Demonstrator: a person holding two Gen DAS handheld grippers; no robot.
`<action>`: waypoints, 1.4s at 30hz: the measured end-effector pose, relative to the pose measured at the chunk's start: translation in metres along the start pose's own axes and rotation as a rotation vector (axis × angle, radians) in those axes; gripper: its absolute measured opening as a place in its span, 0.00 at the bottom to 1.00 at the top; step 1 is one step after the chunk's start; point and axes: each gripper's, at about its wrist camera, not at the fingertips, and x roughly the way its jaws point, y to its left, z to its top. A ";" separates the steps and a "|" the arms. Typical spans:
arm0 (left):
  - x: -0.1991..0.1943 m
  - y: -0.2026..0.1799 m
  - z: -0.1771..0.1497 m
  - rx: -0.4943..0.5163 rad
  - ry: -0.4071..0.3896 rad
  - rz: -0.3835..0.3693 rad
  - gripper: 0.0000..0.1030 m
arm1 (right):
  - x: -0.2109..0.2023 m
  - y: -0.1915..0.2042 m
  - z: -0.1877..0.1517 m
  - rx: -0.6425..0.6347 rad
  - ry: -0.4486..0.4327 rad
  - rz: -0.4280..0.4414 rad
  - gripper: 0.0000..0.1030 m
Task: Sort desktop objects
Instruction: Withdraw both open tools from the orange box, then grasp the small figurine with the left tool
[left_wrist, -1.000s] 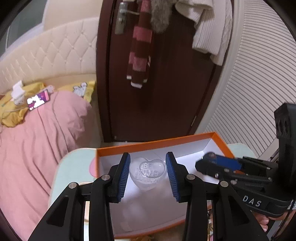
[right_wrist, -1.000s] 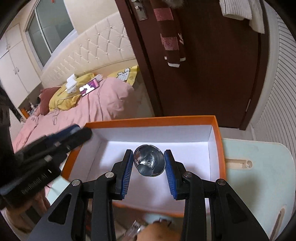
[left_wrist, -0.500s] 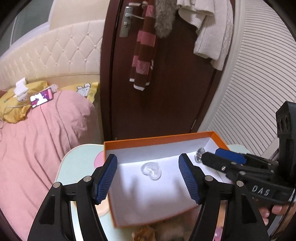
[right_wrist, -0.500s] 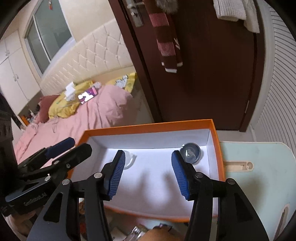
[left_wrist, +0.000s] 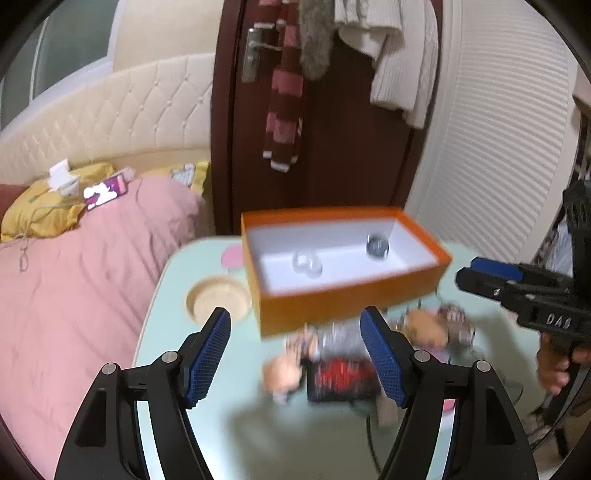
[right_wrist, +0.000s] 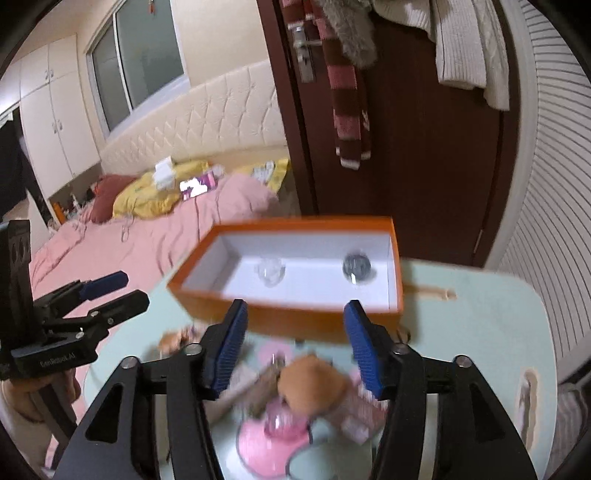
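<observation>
Two clear pieces, a heart-shaped one (left_wrist: 306, 263) and a round one (left_wrist: 376, 246), lie in the orange box (left_wrist: 347, 299) at frame centre, while blurred clutter (right_wrist: 310, 387) remains on the worktop (left_wrist: 295, 435) below; left claw (left_wrist: 295, 350) and right claw (right_wrist: 293, 343) are opening, both empty.

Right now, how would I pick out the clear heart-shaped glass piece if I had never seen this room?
Find the pale green table beside the pink bed, then the orange cardboard box with a white inside on it. Two small things lie inside: the clear heart-shaped glass piece sits toward the bed side, almost colourless, while its neighbour, the round shiny silver ball, is darker and mirror-like.
</observation>
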 end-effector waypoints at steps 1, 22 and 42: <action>0.000 -0.001 -0.009 0.001 0.021 0.008 0.70 | -0.002 -0.001 -0.007 0.000 0.021 -0.008 0.59; 0.027 -0.006 -0.070 0.051 0.119 0.090 0.99 | 0.016 0.000 -0.104 -0.057 0.219 -0.180 0.84; 0.011 0.031 -0.034 -0.011 0.055 0.029 0.75 | 0.015 0.002 -0.100 -0.060 0.221 -0.185 1.00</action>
